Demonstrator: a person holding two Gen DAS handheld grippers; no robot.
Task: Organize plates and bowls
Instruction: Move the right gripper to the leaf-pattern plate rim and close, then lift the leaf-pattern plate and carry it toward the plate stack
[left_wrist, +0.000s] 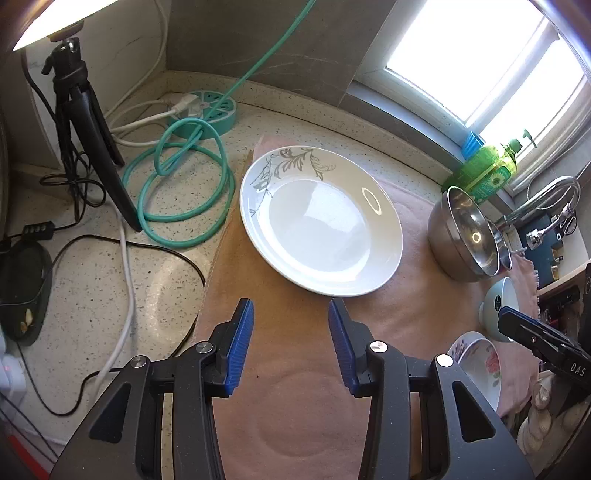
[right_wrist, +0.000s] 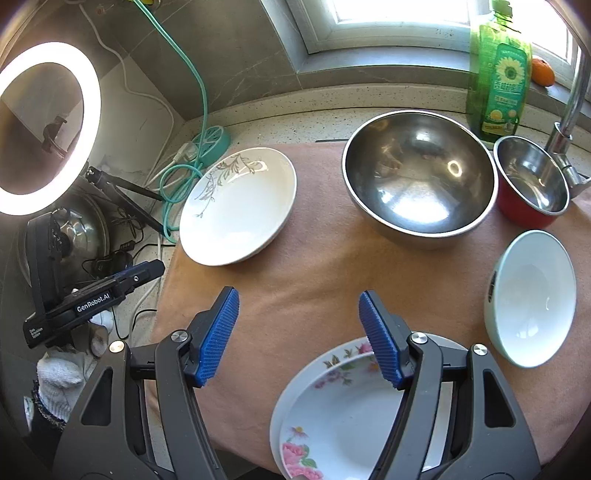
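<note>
A white plate with a grey leaf pattern (left_wrist: 321, 221) (right_wrist: 240, 206) lies on the pink cloth (right_wrist: 314, 266), just beyond my left gripper (left_wrist: 291, 332), which is open and holds nothing. My right gripper (right_wrist: 299, 332) is open too and hovers over the far rim of a floral plate (right_wrist: 332, 417) that rests on another plate; nothing is between its pads. A large steel bowl (right_wrist: 417, 177) stands at the back, with a small red bowl (right_wrist: 532, 181) to its right. At the right sits a pale blue bowl (right_wrist: 532, 299). The left wrist view shows the steel bowl (left_wrist: 465, 236) at right.
A coiled green hose (left_wrist: 184, 192), a tripod (left_wrist: 88, 140) and cables crowd the speckled counter left of the cloth. A lit ring light (right_wrist: 48, 129) stands there. A green soap bottle (right_wrist: 498, 74), an orange (right_wrist: 543, 72) and a faucet (right_wrist: 569, 110) line the back right.
</note>
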